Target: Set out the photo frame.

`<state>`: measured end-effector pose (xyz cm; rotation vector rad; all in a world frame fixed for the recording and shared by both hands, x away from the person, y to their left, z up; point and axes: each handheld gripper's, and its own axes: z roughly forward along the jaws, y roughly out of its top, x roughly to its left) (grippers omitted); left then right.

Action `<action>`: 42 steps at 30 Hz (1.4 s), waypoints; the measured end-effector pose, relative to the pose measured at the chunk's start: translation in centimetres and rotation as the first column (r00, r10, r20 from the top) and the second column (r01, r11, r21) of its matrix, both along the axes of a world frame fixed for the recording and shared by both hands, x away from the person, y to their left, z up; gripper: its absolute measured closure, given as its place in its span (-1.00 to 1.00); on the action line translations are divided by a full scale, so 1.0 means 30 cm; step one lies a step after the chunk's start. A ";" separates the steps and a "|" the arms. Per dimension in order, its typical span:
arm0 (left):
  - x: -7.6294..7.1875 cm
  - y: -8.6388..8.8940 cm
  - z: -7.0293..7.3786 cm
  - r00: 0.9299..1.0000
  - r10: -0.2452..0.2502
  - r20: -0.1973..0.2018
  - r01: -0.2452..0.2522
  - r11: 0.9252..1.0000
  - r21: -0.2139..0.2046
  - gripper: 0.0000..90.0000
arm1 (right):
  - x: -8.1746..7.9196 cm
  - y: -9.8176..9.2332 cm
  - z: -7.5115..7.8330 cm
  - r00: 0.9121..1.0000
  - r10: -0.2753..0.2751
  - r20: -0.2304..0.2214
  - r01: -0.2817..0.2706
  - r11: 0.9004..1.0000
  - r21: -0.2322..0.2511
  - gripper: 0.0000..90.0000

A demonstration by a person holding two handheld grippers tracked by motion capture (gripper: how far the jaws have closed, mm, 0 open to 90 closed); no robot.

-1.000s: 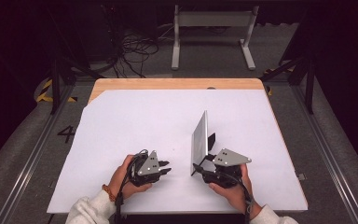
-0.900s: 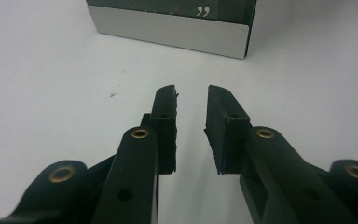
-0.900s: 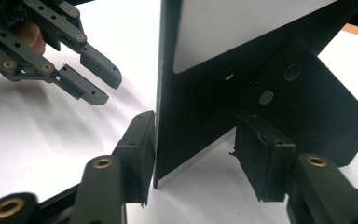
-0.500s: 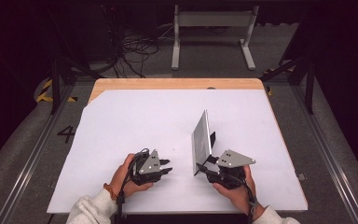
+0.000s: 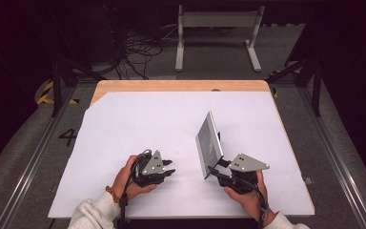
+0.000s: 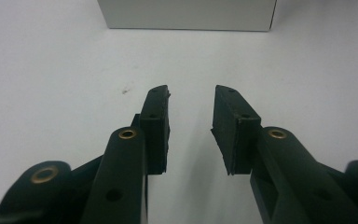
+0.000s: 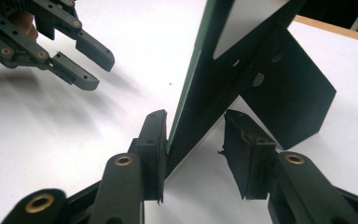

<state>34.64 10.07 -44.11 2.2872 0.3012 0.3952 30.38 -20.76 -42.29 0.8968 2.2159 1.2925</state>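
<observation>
The upright panel [image 5: 208, 143] stands edge-on between the right gripper [image 5: 213, 170] jaws, loosely straddled; the left gripper [image 5: 169, 167], part-open, holds nothing.

Matt white table cover [image 5: 138, 124], wooden edge [image 5: 171, 86]

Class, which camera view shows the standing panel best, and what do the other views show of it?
The high view: the whole panel stands tilted on the table. The right gripper view shows its lower edge and black back stand between the jaws. The left gripper view shows only the bottom strip of its face.
</observation>
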 end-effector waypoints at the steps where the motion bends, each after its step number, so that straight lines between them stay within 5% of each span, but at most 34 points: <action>1: 0.001 0.001 0.000 1.000 0.002 -0.001 -0.002 1.000 0.000 0.48 | 0.000 -0.006 0.000 1.000 -0.003 0.002 0.003 1.000 0.001 0.34; 26: 0.020 -0.002 0.001 1.000 0.031 0.000 -0.031 1.000 -0.006 0.24 | 0.004 -0.107 -0.007 0.998 -0.063 0.031 0.063 0.998 0.013 0.52; 33: 0.058 -0.018 -0.014 0.998 0.052 -0.025 -0.053 0.998 -0.020 -0.01 | 0.008 -0.119 -0.009 0.998 -0.050 0.044 0.049 0.999 0.015 0.72; 42: 0.090 -0.063 -0.013 0.999 0.043 -0.028 -0.043 0.999 -0.026 -0.21 | 0.035 -0.141 -0.017 0.999 -0.023 0.025 0.021 0.998 0.062 0.66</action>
